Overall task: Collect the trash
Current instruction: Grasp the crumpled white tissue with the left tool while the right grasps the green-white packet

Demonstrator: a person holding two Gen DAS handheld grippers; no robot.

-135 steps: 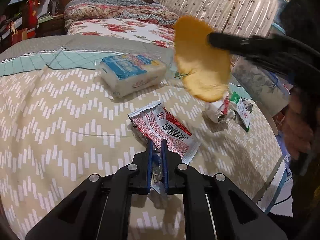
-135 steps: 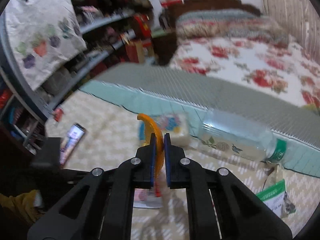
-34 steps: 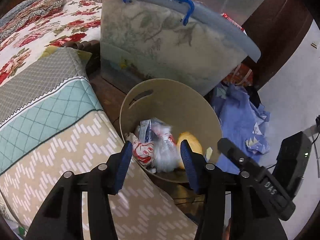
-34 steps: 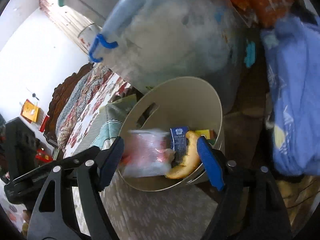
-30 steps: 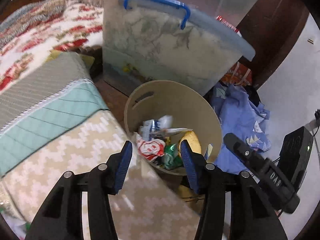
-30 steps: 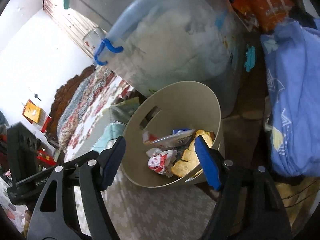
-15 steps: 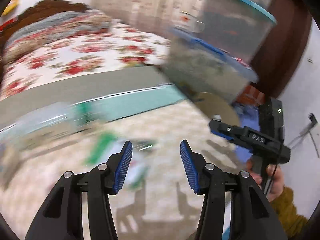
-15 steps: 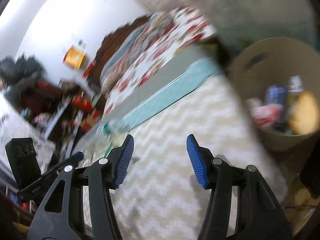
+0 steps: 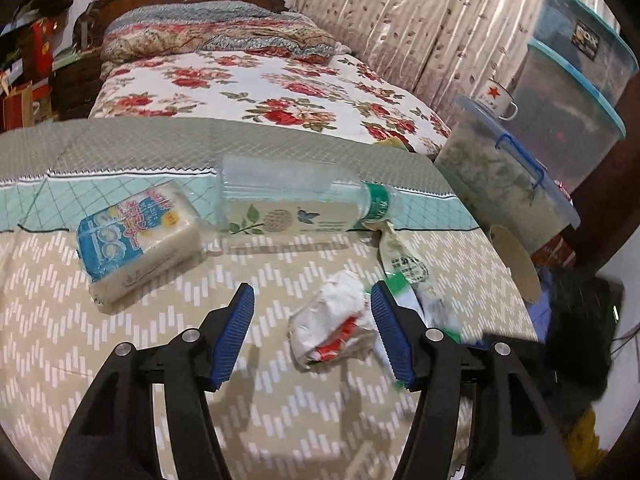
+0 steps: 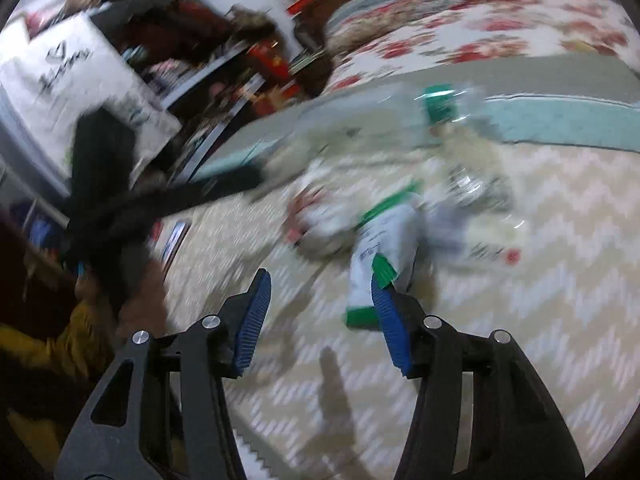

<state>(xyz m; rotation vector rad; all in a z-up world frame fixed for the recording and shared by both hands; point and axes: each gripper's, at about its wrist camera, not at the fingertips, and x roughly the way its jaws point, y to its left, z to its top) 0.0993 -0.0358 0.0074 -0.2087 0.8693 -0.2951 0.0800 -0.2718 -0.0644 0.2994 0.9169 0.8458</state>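
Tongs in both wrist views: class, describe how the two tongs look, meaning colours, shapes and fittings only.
The left tongs and right tongs look alike: matte black angular arms with triangular cut-outs, silver round screw heads at the joints, and two fingers each faced with a blue ribbed pad. No cables or markings show on them. Beside the right tongs a mustard-yellow sleeve shows, blurred.
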